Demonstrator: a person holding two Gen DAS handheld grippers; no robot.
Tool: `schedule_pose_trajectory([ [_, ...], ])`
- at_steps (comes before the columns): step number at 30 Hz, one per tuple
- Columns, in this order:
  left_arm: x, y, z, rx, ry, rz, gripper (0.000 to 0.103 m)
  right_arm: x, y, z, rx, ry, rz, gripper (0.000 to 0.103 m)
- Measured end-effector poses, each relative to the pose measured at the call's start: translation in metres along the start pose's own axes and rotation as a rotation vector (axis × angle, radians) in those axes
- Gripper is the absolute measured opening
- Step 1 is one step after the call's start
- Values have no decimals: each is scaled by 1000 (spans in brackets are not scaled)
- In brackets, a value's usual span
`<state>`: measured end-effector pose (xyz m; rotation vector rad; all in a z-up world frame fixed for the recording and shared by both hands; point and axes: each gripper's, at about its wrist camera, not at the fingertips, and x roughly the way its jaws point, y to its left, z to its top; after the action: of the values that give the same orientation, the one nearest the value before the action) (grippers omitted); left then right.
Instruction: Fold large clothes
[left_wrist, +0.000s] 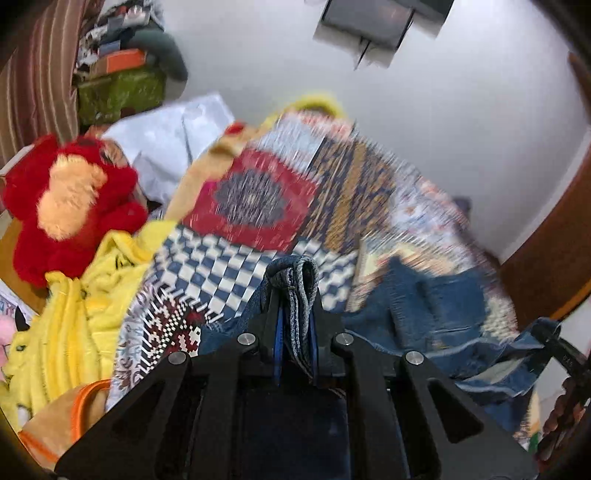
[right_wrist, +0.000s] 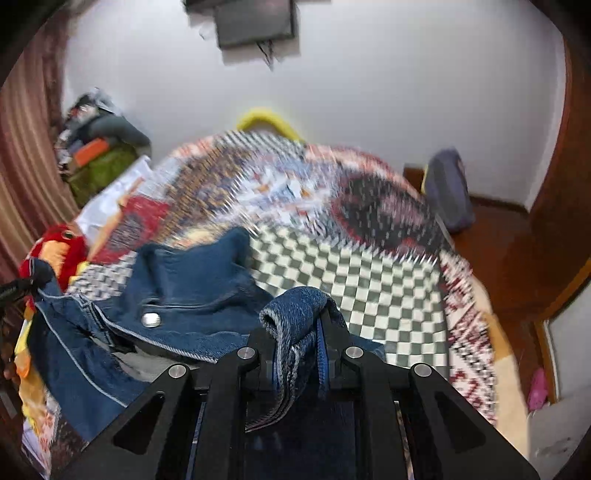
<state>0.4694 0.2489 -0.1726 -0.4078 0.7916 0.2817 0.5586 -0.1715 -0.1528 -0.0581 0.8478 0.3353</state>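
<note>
A blue denim garment (right_wrist: 184, 280), with a metal button (right_wrist: 150, 319) at its waist, hangs lifted above a patchwork bedspread (right_wrist: 388, 295). My right gripper (right_wrist: 301, 314) is shut on a bunched fold of the denim. My left gripper (left_wrist: 293, 284) is shut on another bunched fold of the same denim (left_wrist: 436, 306). The cloth spans between the two grippers. The left gripper also shows at the far left of the right wrist view (right_wrist: 22, 284). Both views are motion-blurred.
A red plush toy (left_wrist: 70, 206) and yellow cloth (left_wrist: 74, 325) lie at the bed's left. A white pillow (left_wrist: 173, 147) and a cluttered pile (left_wrist: 118, 74) stand behind. A white wall, wooden floor (right_wrist: 517, 266) and a grey bag (right_wrist: 447, 192) are to the right.
</note>
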Motion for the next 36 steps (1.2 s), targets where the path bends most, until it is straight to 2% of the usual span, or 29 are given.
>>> schedule_pose_trajectory([
  [4, 45, 13, -14, -18, 99, 37, 13, 57, -13, -9, 34, 110, -9, 13],
  [7, 67, 21, -27, -16, 147, 60, 17, 73, -19, -19, 30, 129, 12, 13],
  [12, 71, 15, -35, 46, 147, 82, 19, 63, -30, -17, 30, 115, 56, 13],
  [16, 69, 13, -34, 79, 161, 93, 21, 45, -41, -11, 83, 110, 105, 13],
  [19, 70, 12, -32, 117, 155, 155, 28, 32, -52, -7, 140, 100, 144, 13],
  [21, 73, 12, -33, 131, 170, 154, 29, 24, -54, -4, 144, 95, 145, 14],
  [23, 75, 8, -35, 156, 186, 184, 28, 13, -55, -1, 138, 77, 109, 14],
  [24, 76, 4, -36, 178, 186, 210, 28, 4, -59, 1, 134, 51, 18, 14],
  [26, 76, 2, -36, 189, 187, 224, 28, -19, -79, 8, 143, -24, -244, 14],
  [29, 63, 4, -29, 158, 164, 211, 28, -44, -116, 12, 204, -30, -227, 14],
  [33, 27, 1, -13, 216, 81, 243, 32, -68, -123, 0, 96, -2, -236, 14],
  [35, 10, 1, -9, 251, 59, 252, 39, -73, -110, -12, 13, 11, -234, 14],
  [36, 1, 2, -8, 275, 54, 249, 47, -73, -105, -16, -14, 16, -228, 14],
])
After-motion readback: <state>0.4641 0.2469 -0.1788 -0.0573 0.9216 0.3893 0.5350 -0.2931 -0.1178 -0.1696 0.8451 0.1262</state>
